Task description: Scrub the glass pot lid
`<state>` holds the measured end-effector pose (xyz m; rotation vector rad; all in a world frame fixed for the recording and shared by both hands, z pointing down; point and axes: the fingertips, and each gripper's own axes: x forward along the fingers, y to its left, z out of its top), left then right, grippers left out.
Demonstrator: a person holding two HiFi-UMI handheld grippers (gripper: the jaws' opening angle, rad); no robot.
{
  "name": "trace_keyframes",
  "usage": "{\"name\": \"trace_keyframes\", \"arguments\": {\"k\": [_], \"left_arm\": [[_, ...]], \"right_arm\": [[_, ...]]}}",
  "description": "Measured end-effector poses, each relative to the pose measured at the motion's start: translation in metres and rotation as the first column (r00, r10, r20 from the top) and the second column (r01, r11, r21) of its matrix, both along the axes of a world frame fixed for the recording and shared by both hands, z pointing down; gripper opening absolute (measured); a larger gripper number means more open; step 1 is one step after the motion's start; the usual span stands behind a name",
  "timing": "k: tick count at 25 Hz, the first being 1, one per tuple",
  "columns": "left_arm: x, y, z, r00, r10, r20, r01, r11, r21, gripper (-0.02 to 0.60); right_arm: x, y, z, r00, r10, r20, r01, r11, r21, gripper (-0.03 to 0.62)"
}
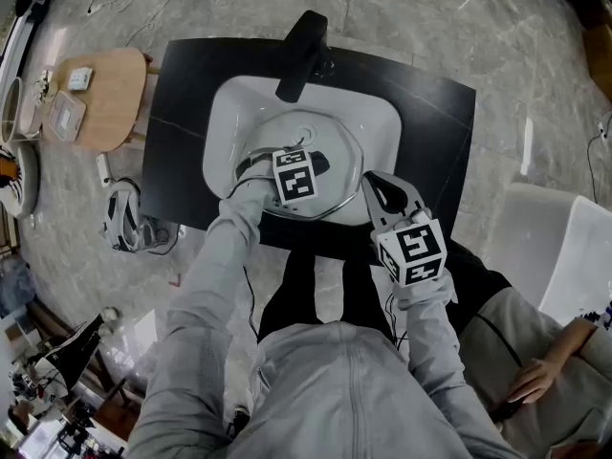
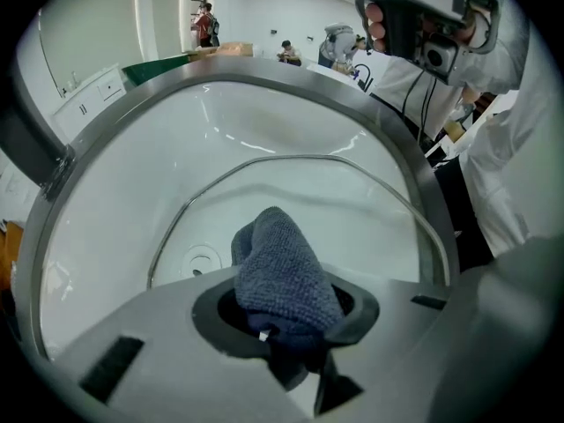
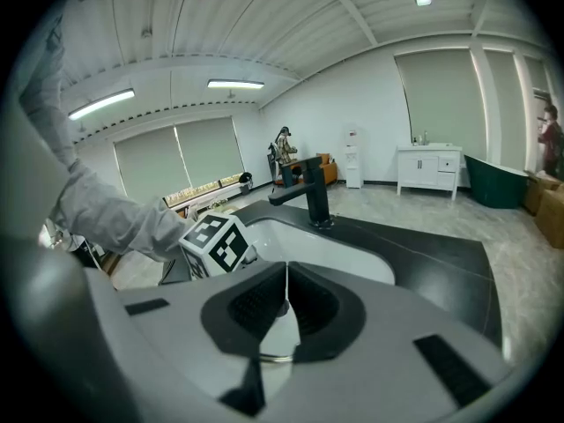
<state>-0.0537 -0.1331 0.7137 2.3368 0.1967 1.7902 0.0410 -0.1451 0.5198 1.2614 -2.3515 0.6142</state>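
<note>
Pinched the glass pot lid (image 1: 339,156) by its rim in the clenched right gripper (image 3: 286,289), over the sink (image 1: 225,113). Gripped a blue-grey cloth (image 2: 282,263) in the left gripper (image 2: 286,311), up against the glass. Probably risked levering the rim loose by hard scrubbing and dropping it.

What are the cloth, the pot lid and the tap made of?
Cloth: blue-grey looped weave, likely microfibre.
Lid: clear glass, since the white basin shows through, with a brushed, steel-looking rim.
Tap: matte black with no shine, probably coated metal.
</note>
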Motion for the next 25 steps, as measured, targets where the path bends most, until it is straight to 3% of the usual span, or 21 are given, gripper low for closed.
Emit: {"name": "trace_keyframes", "arguments": {"k": [10,15,18,21,25], "left_arm": [[-0.010,0.042,-0.029,0.999,0.033,-0.034,-0.038,0.986,-0.163,0.120],[-0.011,0.045,-0.047,0.998,0.007,-0.060,-0.014,0.993,-0.118,0.120],[-0.012,0.038,-0.057,0.988,-0.097,-0.122,0.090,0.994,-0.065,0.120],[-0.015,0.024,-0.085,0.936,-0.261,-0.234,0.274,0.962,0.022,0.120],[-0.027,0.008,-0.133,0.811,-0.431,-0.395,0.509,0.853,0.114,0.120]], "right_arm": [[-0.014,0.008,-0.022,1.000,-0.024,0.000,0.024,0.999,0.048,0.031],[-0.014,0.013,-0.039,1.000,-0.028,-0.006,0.029,0.997,0.078,0.031],[-0.013,0.011,-0.050,0.999,-0.032,-0.016,0.034,0.994,0.103,0.031],[-0.009,0.013,-0.064,0.999,-0.031,-0.027,0.035,0.991,0.126,0.031],[-0.002,0.012,-0.090,0.999,-0.024,-0.037,0.030,0.986,0.162,0.031]]}}
